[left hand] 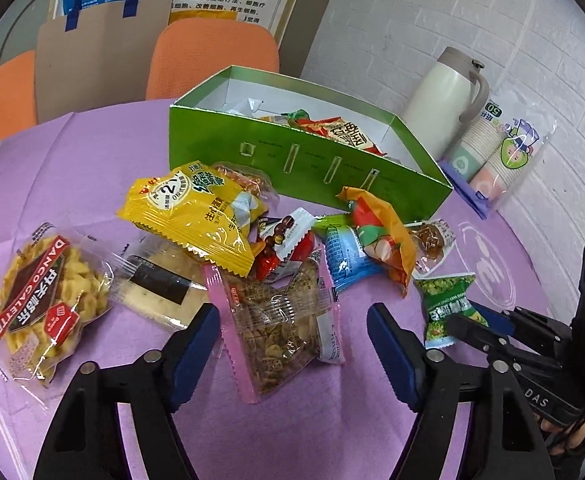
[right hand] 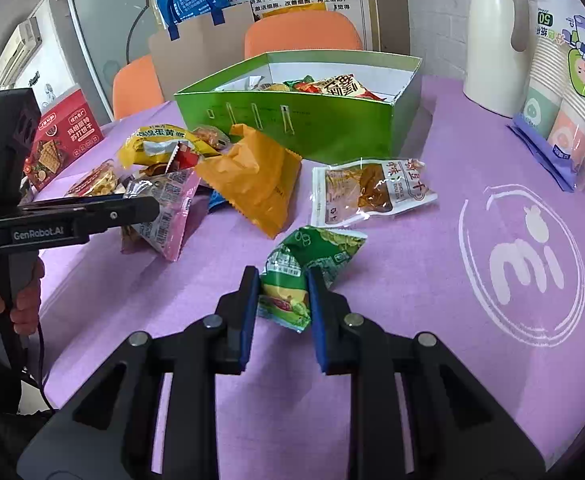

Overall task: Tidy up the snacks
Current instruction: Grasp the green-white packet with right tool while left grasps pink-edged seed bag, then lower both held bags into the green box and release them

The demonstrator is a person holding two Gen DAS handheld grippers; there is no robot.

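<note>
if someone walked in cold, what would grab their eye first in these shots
Probably the bright green open cardboard box at the back of the purple tablecloth, already holding a few packets. In front of it sprawls a jumble of shiny snack packets, the yellow crinkly one loudest. Nearest, the right gripper pinches a small green snack packet, while the left gripper hovers open over a pink-edged clear packet.

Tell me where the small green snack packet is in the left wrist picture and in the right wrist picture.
Left wrist: green packet at lower right, on the purple cloth, held at its end by the right gripper.
Right wrist: green packet at centre, between the right gripper fingers.
Shared landmark: green box, behind the packet in both.
</note>
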